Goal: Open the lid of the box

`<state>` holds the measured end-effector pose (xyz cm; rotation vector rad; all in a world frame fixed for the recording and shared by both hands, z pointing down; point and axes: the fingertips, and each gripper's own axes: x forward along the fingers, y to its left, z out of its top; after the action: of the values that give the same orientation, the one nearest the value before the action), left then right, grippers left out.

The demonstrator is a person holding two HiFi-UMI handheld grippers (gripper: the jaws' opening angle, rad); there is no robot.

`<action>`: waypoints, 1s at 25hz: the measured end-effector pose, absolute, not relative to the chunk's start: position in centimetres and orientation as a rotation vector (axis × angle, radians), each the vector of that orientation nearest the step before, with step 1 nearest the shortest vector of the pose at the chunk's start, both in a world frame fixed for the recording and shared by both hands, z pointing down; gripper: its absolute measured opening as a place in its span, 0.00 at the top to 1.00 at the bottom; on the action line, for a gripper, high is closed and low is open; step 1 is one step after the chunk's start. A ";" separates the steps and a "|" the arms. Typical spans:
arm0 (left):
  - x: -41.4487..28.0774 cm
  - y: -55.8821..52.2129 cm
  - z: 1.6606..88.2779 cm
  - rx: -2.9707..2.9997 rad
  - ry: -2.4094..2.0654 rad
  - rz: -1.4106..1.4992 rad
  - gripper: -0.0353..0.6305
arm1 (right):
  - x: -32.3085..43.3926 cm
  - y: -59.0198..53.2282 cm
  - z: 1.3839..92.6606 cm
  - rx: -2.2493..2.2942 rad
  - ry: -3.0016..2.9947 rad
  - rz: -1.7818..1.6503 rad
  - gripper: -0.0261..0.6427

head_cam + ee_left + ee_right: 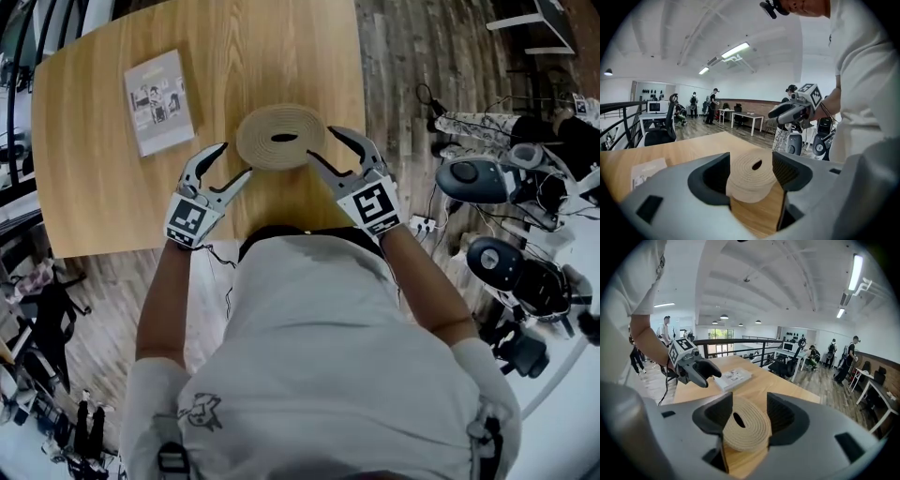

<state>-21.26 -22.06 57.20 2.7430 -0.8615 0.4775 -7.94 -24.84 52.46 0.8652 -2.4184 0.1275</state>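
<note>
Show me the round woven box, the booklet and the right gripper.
round woven box (267, 141), head view, on its top beside the centre hole.
booklet (161, 101), head view, middle of its cover.
right gripper (320, 142), head view, midway between the tips of its fingers.

1. Your box (280, 137) looks like coiled, ribbed fibre, matt.
2. Your table (94, 187) is smooth wood.
3. Your left gripper (237, 159) and right gripper (320, 142): matt grey plastic, ribbed black pads (783, 414).
</note>
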 end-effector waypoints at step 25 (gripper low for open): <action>-21.5 -23.0 70.6 2.787 -0.441 0.936 0.46 | -11.3 -26.6 64.8 0.497 -2.142 -0.075 0.58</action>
<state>-21.48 -22.99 70.59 2.7868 -0.4408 0.9362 -11.31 -26.57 64.84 0.4968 -2.1423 -0.0747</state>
